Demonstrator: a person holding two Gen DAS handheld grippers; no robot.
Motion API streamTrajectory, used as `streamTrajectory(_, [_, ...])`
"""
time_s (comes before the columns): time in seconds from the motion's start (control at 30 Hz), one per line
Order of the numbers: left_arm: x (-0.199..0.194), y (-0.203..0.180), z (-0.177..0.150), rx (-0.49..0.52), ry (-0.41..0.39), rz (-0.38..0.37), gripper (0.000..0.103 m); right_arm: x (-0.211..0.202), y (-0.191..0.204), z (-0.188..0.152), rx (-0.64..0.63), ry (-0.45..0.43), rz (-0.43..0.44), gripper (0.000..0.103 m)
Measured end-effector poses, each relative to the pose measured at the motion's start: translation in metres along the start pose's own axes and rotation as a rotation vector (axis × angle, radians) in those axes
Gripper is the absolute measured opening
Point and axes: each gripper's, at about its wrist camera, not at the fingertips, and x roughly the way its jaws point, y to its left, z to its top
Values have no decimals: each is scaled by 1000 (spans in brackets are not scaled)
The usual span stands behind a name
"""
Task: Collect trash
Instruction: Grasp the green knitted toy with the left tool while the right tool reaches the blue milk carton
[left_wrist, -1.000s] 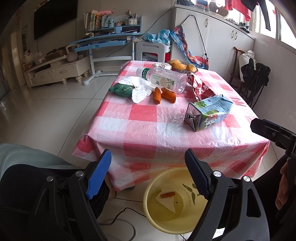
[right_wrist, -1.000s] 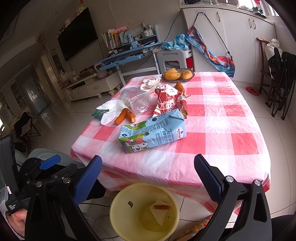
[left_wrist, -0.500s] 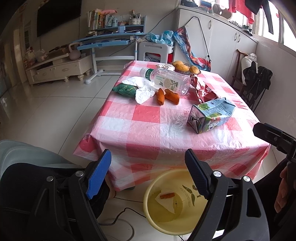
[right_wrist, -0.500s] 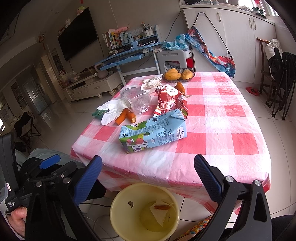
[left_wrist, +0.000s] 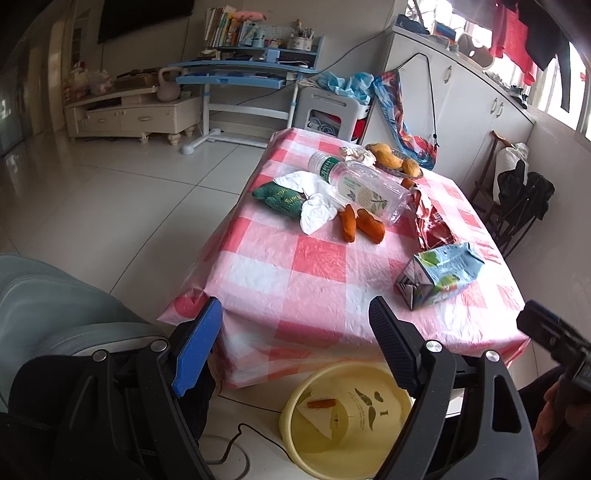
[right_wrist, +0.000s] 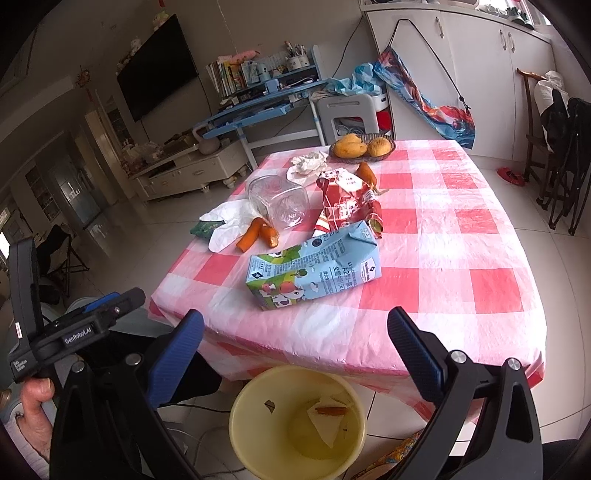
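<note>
Change: your left claw (left_wrist: 291, 347) has swung toward the left side of the counter (left_wrist: 314, 280) and risen a little; the carton, a moment ago near the view's middle right, now sits further out toward 3 o'clock. Your right claw (right_wrist: 295, 347) has not shifted.
Meaning for the task: I'd judge this a re-aim between pickups, not a grasp. The yellow bin (right_wrist: 240, 417) on the floor already holds a scrap of paper and a small orange piece, so some trash is in; most of it is yet to be collected.
Left claw: wide open, nothing between its jaws, hovering off the counter's near edge, above the bin.
Right claw: also spread wide and empty, hanging over the bin with the counter edge just ahead.
Milk carton (right_wrist: 314, 269): lies on its side near the counter's front edge, the closest piece to you. In the right wrist view its long axis runs from 8 o'clock to 2 o'clock, gabled top toward 2, flat base toward 8.
Plastic bottle (left_wrist: 358, 184): on its side further back; in the left wrist view its long axis runs from 10 to 4 o'clock, cap end at 10, its base toward you at 4.
Carrot pieces (left_wrist: 360, 223): two, just beside the bottle's base, pointing roughly from 11 to 5 o'clock.
Other trash: crumpled tissue (left_wrist: 316, 206), a green packet (left_wrist: 279, 197) at the left edge, a red wrapper (right_wrist: 347, 203) behind the carton.
Next reach: likely the carton for your right claw; close across its short side.
</note>
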Motion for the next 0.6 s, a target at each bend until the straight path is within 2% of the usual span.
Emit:
streamTrajectory(0.2, [21, -1, 24, 5, 11, 27, 78, 7, -9, 12, -10, 30, 30, 95])
streamTrajectory(0.3, [39, 5, 47, -25, 14, 43, 78, 15, -20, 16, 53, 51, 70, 95])
streamTrajectory(0.4, [63, 5, 70, 1, 35, 54, 78, 33, -29, 14, 155, 111, 154, 95])
streamTrajectory(0.47, [76, 6, 86, 18, 34, 75, 78, 42, -29, 12, 186, 137, 171, 95])
streamTrajectory(0.6, [100, 10, 111, 35, 50, 58, 78, 52, -31, 14, 222, 150, 202, 95])
